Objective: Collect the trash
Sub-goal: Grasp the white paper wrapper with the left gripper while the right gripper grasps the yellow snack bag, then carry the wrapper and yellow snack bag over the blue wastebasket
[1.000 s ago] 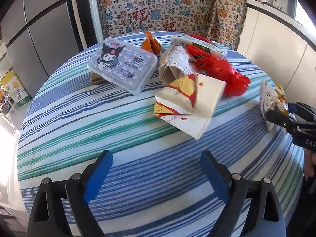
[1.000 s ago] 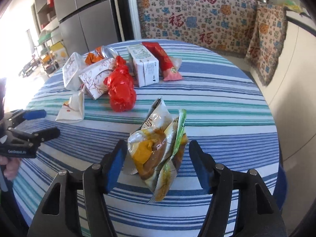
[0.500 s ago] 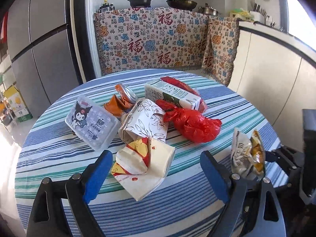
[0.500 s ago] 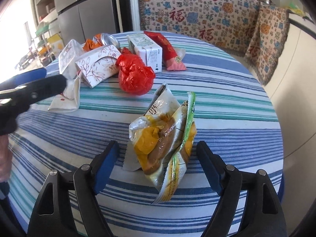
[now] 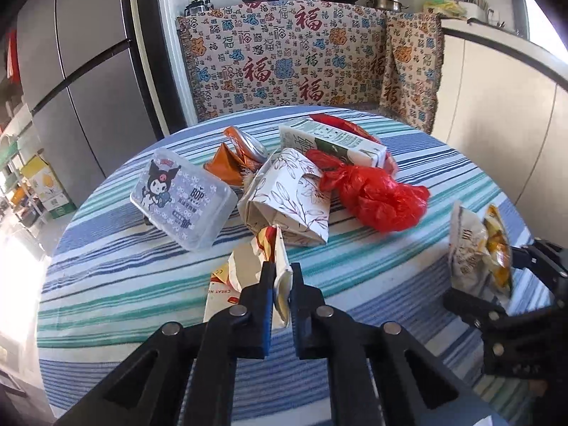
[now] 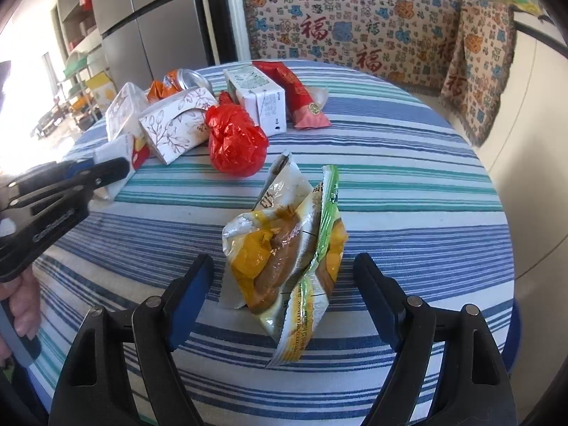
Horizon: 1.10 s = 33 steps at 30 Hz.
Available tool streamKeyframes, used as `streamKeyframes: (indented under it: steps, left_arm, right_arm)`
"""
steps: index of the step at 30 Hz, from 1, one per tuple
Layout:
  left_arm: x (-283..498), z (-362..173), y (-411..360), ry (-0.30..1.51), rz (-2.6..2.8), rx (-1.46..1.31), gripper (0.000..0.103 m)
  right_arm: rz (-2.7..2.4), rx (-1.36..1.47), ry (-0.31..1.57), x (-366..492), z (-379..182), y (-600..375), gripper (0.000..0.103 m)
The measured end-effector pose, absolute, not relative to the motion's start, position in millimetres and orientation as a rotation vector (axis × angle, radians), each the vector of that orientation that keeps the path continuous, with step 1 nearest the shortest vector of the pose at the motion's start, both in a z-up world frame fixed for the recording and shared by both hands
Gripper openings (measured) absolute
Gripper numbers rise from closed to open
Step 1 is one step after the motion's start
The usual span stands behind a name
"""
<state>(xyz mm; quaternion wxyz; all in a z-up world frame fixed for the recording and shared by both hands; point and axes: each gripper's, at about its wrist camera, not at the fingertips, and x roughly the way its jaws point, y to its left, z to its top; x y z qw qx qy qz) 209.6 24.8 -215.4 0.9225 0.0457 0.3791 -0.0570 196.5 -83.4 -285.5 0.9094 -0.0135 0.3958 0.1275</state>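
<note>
My left gripper [image 5: 281, 277] is shut on a crumpled white, red and yellow paper wrapper [image 5: 248, 273] at the near middle of the striped round table [image 5: 142, 284]; it also shows in the right wrist view [image 6: 122, 168]. My right gripper [image 6: 284, 273] is open, its fingers on either side of a yellow and green snack bag [image 6: 287, 248] that stands on the table, apart from both pads. The bag shows in the left wrist view [image 5: 475, 248] at the right.
Behind lie a red plastic bag [image 5: 376, 195], a floral paper box [image 5: 287, 198], a clear Kuromi lidded box [image 5: 181, 195], a milk carton [image 5: 330, 140], a crushed orange can [image 5: 238, 156] and a red packet [image 6: 291, 88]. A patterned bench back [image 5: 301, 60] stands beyond the table.
My left gripper has closed on the paper wrapper. My right gripper has stayed open around the snack bag, a little closer to it.
</note>
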Motion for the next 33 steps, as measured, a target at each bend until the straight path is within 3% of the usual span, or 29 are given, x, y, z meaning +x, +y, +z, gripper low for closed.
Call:
streamKeyframes:
  steps: [5,6,8,9,20,21,22,23,26,27,28,30,33]
  left_arm:
    - [185.9,-210.7,45.1,0.786,-0.230,0.025,0.012]
    - [185.1,-212.7,45.8,0.787,-0.231,0.028,0.015]
    - [182.8,-217.9,41.9,0.791,-0.224,0.039,0.030]
    - [183.5,-219.2,40.2,0.790,-0.221,0.043,0.032]
    - [177.6,-226.0,23.0,0.816,-0.192,0.151,0.031]
    - [177.7,-226.0,23.4,0.816,-0.195,0.148,0.028]
    - [178.2,-225.8,24.2,0.818,-0.198,0.141,0.017]
    - [179.8,-225.6,24.6,0.820,-0.200,0.130,0.013]
    - [181.1,-222.9,30.9,0.817,-0.202,0.092,0.008]
    - [180.8,-221.6,34.4,0.816,-0.206,0.070,0.007]
    - [180.9,-220.2,38.0,0.815,-0.210,0.047,0.007]
    - [180.9,-216.5,47.2,0.811,-0.223,-0.014,0.006]
    - [182.3,-212.1,57.6,0.809,-0.247,-0.101,0.006]
  right_arm:
    - [0.264,-0.011,0.812,196.5,-285.4,-86.3,0.082]
    - [0.263,-0.012,0.812,196.5,-285.5,-86.3,0.082]
    - [0.267,-0.009,0.813,196.4,-285.6,-87.2,0.083]
    - [0.272,-0.003,0.812,196.2,-285.7,-88.4,0.083]
    - [0.277,0.107,0.826,194.6,-267.3,-109.2,0.086]
    - [0.270,0.101,0.836,196.0,-263.6,-106.6,0.086]
    - [0.268,0.095,0.845,197.1,-261.4,-103.2,0.086]
    - [0.267,0.086,0.856,199.3,-259.6,-99.3,0.086]
    - [0.236,0.015,0.921,208.1,-263.4,-88.3,0.069]
    - [0.236,0.016,0.931,208.2,-264.3,-87.7,0.052]
    - [0.231,0.024,0.923,205.3,-262.4,-88.9,0.044]
    - [0.230,0.031,0.893,194.9,-254.9,-91.8,0.035]
    - [0.267,0.073,0.863,179.7,-245.7,-98.7,0.031]
